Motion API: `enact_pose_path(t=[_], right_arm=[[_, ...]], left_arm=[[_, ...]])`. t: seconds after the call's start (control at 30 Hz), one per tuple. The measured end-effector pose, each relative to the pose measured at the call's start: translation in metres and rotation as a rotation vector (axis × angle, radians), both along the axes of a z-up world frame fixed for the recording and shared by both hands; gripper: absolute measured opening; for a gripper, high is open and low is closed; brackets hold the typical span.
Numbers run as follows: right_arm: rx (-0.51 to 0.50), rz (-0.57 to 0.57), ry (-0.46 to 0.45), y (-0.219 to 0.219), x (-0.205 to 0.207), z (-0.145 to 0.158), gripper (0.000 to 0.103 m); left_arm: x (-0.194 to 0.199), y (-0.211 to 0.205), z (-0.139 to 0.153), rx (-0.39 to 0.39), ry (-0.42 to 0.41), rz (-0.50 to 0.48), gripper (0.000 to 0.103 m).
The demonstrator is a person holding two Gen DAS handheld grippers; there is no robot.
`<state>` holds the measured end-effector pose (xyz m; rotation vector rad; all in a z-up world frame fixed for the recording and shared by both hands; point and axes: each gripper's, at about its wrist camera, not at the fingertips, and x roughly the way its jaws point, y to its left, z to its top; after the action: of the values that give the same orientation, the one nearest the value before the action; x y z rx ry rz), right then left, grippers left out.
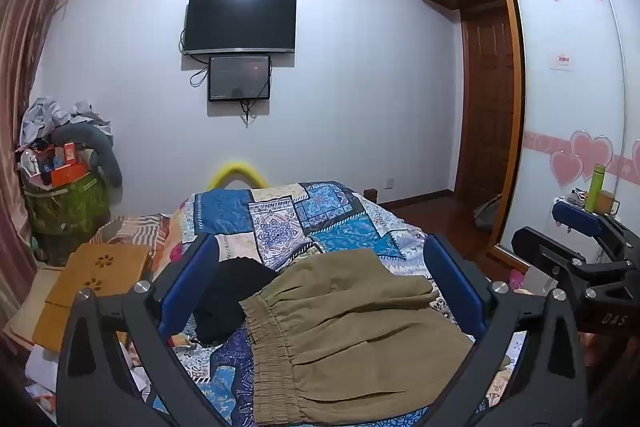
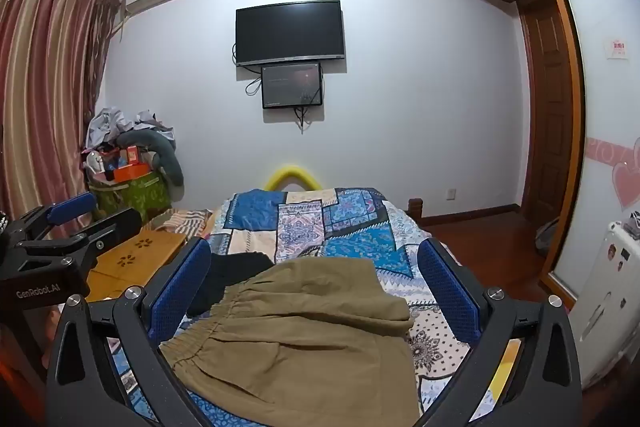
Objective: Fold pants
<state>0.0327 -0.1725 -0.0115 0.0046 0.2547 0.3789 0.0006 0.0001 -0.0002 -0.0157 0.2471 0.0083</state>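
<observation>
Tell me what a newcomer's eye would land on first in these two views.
First, the khaki pants lying rumpled on the patchwork quilt, framed between the blue pads of the open right gripper; the left gripper is open above them too. A black garment lies at their left. On the far wall hangs a dark TV with a smaller screen beneath.

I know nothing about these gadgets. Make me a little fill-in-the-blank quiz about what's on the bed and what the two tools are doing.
1. The khaki pants lie on a patchwork quilt on the ____.
2. Beside the pants' waistband lies a ____ garment.
3. Both the left tool and the right tool have jaws that are ____.
4. On the far wall hangs a dark ____.

Missing words: bed; black; open; television
</observation>
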Motion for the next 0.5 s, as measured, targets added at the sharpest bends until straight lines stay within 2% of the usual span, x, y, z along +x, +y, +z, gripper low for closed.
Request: enact_pose_path(t=[0.5], right_arm=[[-0.004,-0.003,0.007,-0.0003,0.0011,-0.0018,0.103]], left_arm=[[0.0054,0.0029,-0.0057,-0.020,0.018,-0.024,0.103]])
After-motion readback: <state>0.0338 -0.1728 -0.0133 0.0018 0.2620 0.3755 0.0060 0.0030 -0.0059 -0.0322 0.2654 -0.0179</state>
